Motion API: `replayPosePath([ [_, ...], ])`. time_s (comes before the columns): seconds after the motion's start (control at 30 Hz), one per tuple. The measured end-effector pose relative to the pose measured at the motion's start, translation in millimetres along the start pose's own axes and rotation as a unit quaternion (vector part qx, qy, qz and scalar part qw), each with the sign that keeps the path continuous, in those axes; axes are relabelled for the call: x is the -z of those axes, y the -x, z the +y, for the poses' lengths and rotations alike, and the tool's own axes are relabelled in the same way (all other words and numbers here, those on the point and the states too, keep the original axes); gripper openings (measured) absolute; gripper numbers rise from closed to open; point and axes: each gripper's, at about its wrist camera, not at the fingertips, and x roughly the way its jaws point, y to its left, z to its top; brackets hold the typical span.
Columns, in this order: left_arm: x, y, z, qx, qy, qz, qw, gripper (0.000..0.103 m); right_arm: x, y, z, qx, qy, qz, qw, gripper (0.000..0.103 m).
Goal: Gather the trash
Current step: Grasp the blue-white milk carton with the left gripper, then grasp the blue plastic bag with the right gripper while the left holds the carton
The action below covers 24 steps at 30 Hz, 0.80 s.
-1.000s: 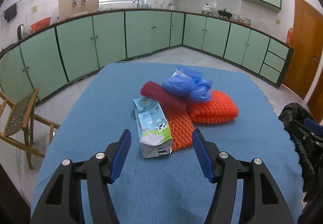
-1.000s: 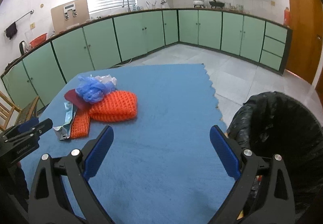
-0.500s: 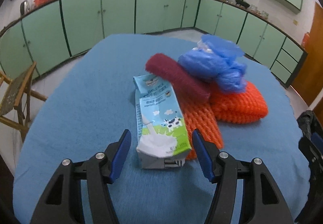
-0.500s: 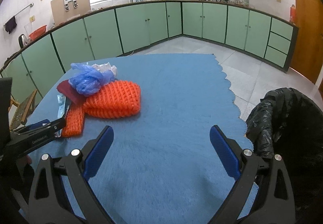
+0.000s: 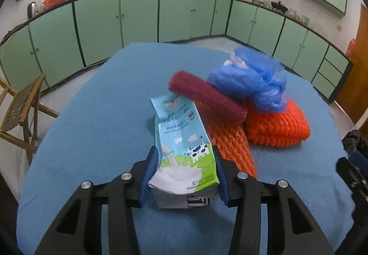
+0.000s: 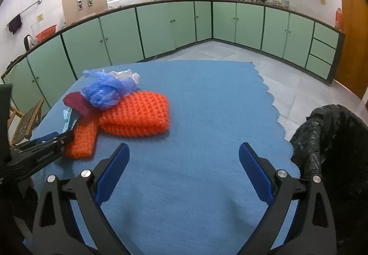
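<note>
The left gripper (image 5: 185,164) pinches the flattened milk carton (image 5: 182,146) by its sides to lift it from the pile, while the right gripper (image 6: 184,171) waits wide open, empty, beside the black-lined bin (image 6: 331,140).

Blue-clothed table (image 6: 207,103): milk carton (image 5: 181,146), orange nets (image 6: 138,114), apparently touching.

The left gripper (image 5: 185,164) is boxed in: milk carton (image 5: 182,146) between its fingers, orange foam netting (image 5: 232,140) touching on the right, maroon roll (image 5: 207,97) and blue bag (image 5: 250,80) beyond. Bare blue cloth (image 6: 207,105) lies open toward the black bin bag (image 6: 322,140), apparently beside the table's edge.
</note>
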Motion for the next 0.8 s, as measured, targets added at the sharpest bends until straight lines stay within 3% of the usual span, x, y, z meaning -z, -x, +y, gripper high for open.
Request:
replayPosePath([
  [0.4, -1, 55, 29, -0.021, -0.011, -0.069, 0.9973, 0.045, -27, -9, 45, -0.033, 0.02, -0.017, 0.999, 0.093],
  [0.8, -26, 48, 43, -0.032, -0.004, -0.094, 0.995, 0.045, -58, -34, 84, -0.047, 0.037, -0.029, 0.998, 0.093],
])
